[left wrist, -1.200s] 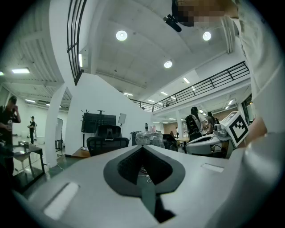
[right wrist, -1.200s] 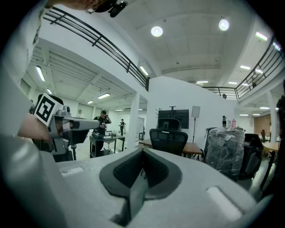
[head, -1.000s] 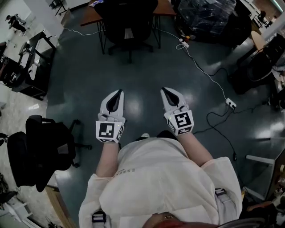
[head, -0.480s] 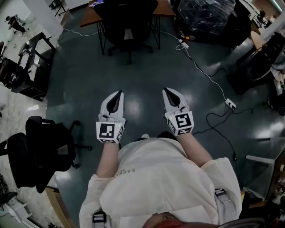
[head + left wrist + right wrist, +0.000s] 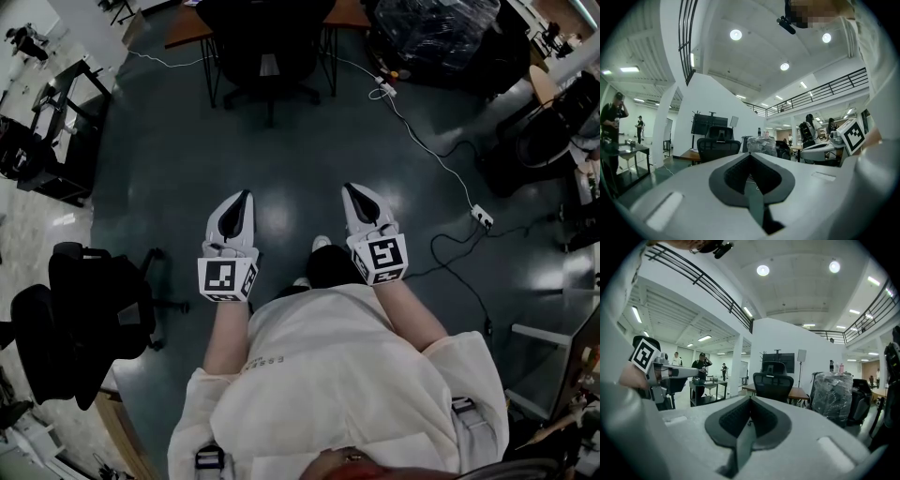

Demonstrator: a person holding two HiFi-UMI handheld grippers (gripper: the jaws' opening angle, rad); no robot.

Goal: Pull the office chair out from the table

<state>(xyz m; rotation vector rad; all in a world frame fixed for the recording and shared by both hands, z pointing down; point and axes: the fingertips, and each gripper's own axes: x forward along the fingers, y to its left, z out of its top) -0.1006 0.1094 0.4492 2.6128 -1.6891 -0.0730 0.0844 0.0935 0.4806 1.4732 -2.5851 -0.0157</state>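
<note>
The black office chair (image 5: 267, 42) stands tucked under a brown table (image 5: 186, 26) at the top of the head view, across a stretch of dark floor from me. My left gripper (image 5: 243, 196) and right gripper (image 5: 351, 189) are held side by side, both shut and empty, pointing toward the chair and far short of it. The left gripper view shows its closed jaws (image 5: 751, 158) with the chair's mesh back (image 5: 718, 141) in the distance. In the right gripper view the closed jaws (image 5: 750, 401) line up below the chair (image 5: 773, 383) and table (image 5: 802, 393).
A second black office chair (image 5: 84, 319) stands at my left. A white cable with a power strip (image 5: 485, 217) runs across the floor on the right. A plastic-wrapped load (image 5: 436, 33) sits right of the table, and a black stand (image 5: 56, 131) is at far left. People stand far off.
A shoe has come forward between the grippers, and the chair and table sit slightly higher in the head view. Both grippers stay shut and hardly move.
</note>
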